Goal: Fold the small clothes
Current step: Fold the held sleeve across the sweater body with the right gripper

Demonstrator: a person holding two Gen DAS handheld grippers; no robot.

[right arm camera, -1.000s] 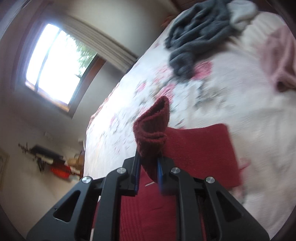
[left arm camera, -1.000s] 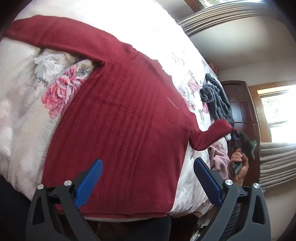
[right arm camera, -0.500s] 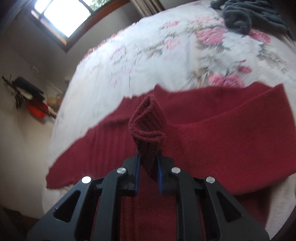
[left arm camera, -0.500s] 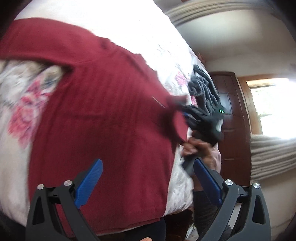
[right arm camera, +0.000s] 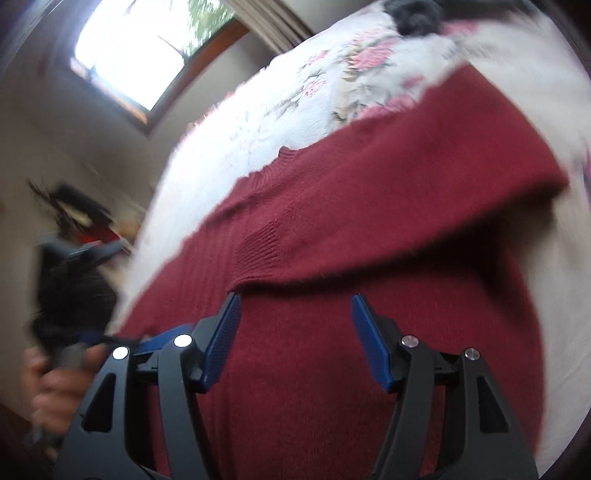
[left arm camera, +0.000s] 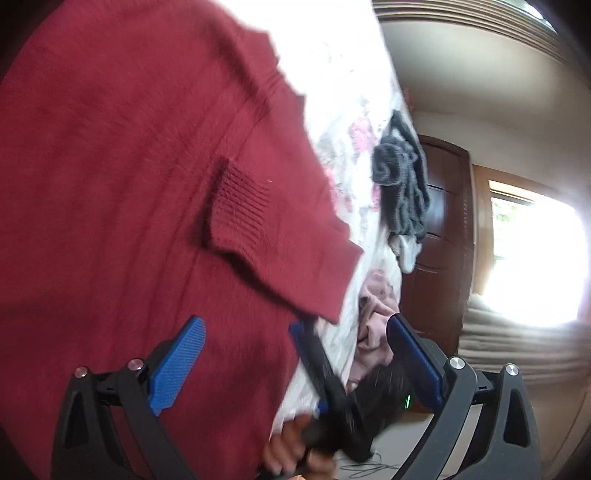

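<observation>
A dark red knit sweater (left arm camera: pixel 110 184) lies spread on the floral bedspread (left arm camera: pixel 354 110). One sleeve is folded across its body, and the ribbed cuff (left arm camera: pixel 240 210) rests flat on the chest. My left gripper (left arm camera: pixel 295 323) hovers open over the sweater's lower right side, holding nothing. In the right wrist view the same sweater (right arm camera: pixel 369 221) fills the frame, with the cuff (right arm camera: pixel 258 247) just beyond my right gripper (right arm camera: pixel 295 299). That gripper is open and empty. In the left wrist view a hand (left arm camera: pixel 291 450) holds the right gripper at the sweater's edge.
A grey garment (left arm camera: pixel 402 184) and a pink one (left arm camera: pixel 376 317) lie on the bed's right side near its edge. A dark wooden door (left arm camera: pixel 443 240) and a bright window (left arm camera: pixel 535 258) stand beyond. The grey garment (right arm camera: pixel 413 14) is at the top of the right wrist view.
My right gripper carried the sleeve cuff across the sweater's body, let go of it and opened. My left gripper moved closer over the sweater.
</observation>
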